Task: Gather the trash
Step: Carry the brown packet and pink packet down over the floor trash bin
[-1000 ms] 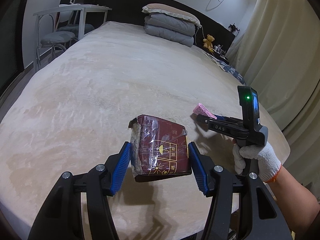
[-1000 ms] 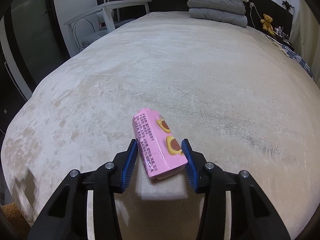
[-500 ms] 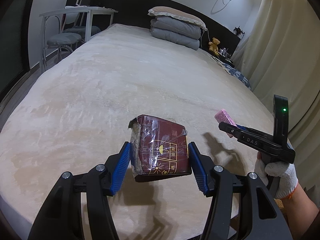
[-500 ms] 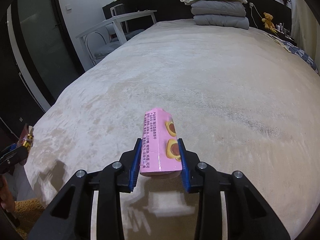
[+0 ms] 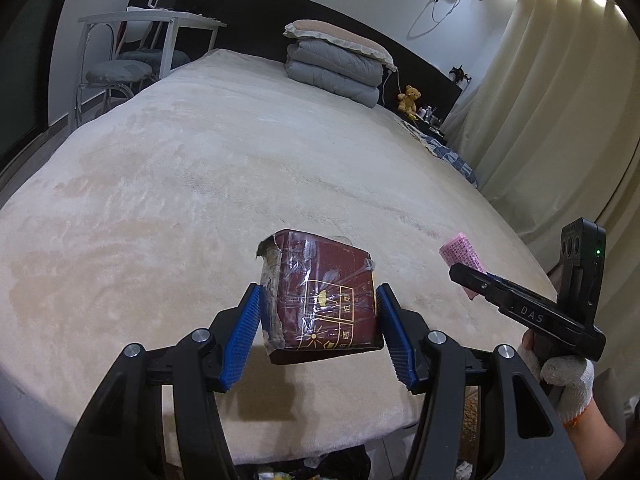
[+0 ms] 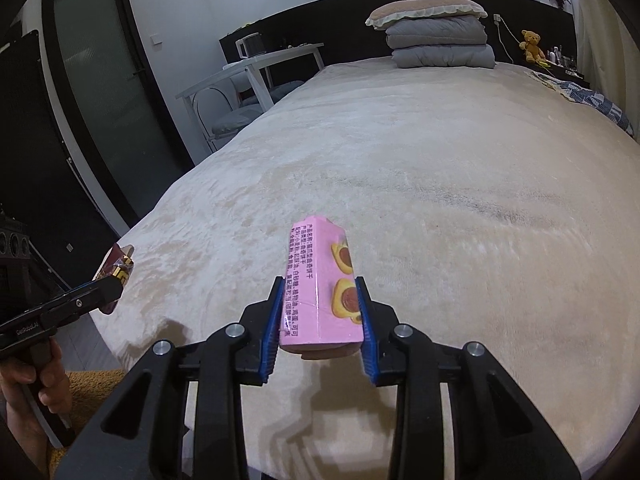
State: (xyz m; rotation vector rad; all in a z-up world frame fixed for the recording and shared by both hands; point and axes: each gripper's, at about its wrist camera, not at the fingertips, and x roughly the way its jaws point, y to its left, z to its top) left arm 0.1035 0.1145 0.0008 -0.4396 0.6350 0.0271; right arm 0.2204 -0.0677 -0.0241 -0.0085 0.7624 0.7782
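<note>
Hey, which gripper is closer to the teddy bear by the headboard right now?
Right, though only slightly, judging by the views. The teddy bear sits at the far right corner; the right gripper holds the pink carton on that side, the left gripper further left.

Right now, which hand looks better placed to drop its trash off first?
Hard to call: no bin is clearly visible. Left gripper holds the dark red packet, right gripper the pink carton; both full, above the bed.

We are seeing our left gripper [image 5: 318, 330] wearing black arms, blue ridged pads [image 5: 240, 344] and shiny round screws. Our right gripper [image 6: 320, 320] is looking the same. Our right hand [image 5: 568, 380] is wearing a white knit glove with an orange cuff.
</note>
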